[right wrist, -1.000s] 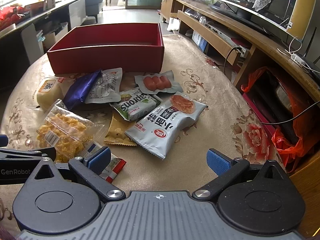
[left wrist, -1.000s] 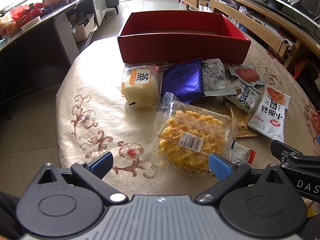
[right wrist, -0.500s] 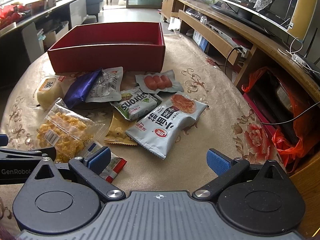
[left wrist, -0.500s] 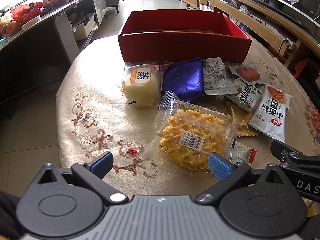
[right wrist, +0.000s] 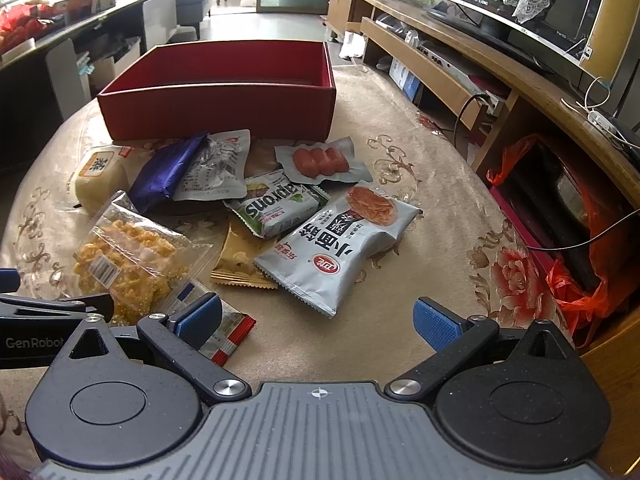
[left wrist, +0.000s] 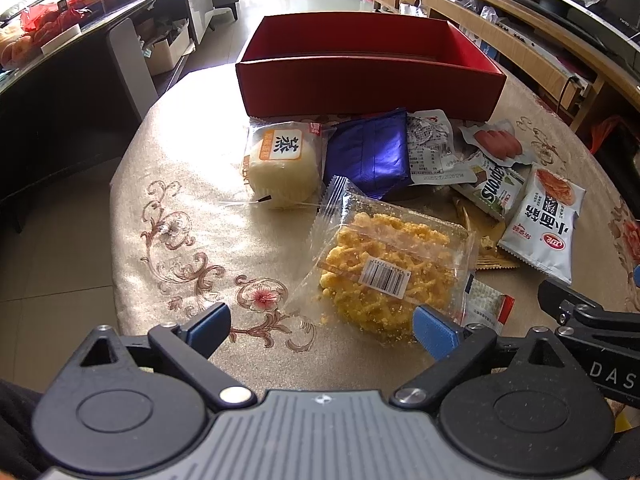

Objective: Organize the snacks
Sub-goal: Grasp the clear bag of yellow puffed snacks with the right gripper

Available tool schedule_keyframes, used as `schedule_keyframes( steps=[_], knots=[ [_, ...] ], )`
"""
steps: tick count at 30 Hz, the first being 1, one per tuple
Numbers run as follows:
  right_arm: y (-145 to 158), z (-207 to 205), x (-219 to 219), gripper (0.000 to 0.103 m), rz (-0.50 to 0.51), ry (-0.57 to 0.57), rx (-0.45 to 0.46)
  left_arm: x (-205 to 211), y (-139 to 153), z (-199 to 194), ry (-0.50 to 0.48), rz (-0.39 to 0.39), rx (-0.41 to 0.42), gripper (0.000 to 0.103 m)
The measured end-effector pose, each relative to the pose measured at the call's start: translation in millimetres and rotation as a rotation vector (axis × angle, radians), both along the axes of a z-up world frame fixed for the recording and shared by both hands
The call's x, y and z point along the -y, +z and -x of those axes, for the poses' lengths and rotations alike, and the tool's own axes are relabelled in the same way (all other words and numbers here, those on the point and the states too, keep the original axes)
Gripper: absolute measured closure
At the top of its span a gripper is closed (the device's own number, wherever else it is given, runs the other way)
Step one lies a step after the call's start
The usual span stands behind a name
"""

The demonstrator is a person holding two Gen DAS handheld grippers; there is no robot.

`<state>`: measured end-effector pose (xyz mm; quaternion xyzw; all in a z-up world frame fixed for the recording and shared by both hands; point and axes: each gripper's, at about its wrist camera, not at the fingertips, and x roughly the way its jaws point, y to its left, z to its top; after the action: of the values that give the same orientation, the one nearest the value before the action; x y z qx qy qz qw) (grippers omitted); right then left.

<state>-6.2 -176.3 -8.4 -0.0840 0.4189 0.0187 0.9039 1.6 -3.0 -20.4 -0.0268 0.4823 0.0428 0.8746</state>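
An empty red box [left wrist: 368,68] [right wrist: 224,92] stands at the far side of the round table. Snack packs lie in front of it: a white bun [left wrist: 280,160], a purple pack [left wrist: 368,152], a clear bag of yellow crisps [left wrist: 384,268] [right wrist: 124,264], a green pack [right wrist: 276,208], a grey noodle-snack pack [right wrist: 336,240], a sausage pack [right wrist: 320,160]. My left gripper [left wrist: 320,328] is open and empty, just short of the crisps bag. My right gripper [right wrist: 316,320] is open and empty, just short of the grey pack.
The table [left wrist: 184,184] has a beige patterned cloth. A small red-edged sachet [right wrist: 228,332] lies by my right gripper's left finger. A wooden TV bench [right wrist: 460,64] stands to the right, with red plastic bags [right wrist: 576,280] beside the table. Dark shelving [left wrist: 60,60] is on the left.
Both grippers have edged slightly forward toward the snacks. Nothing on the table has moved.
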Motion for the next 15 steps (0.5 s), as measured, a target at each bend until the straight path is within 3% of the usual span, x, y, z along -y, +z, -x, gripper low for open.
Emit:
schedule_keyframes(
  steps=[9, 15],
  knots=[
    [4.3, -4.4, -7.0, 0.000, 0.005, 0.077, 0.001, -12.7, -0.4, -1.0, 0.003, 0.026, -0.014, 0.007],
    [10.8, -11.0, -24.9, 0.001, 0.035, 0.254, -0.004, -35.2, 0.4, 0.7, 0.035, 0.059, -0.033, 0.007]
  ],
)
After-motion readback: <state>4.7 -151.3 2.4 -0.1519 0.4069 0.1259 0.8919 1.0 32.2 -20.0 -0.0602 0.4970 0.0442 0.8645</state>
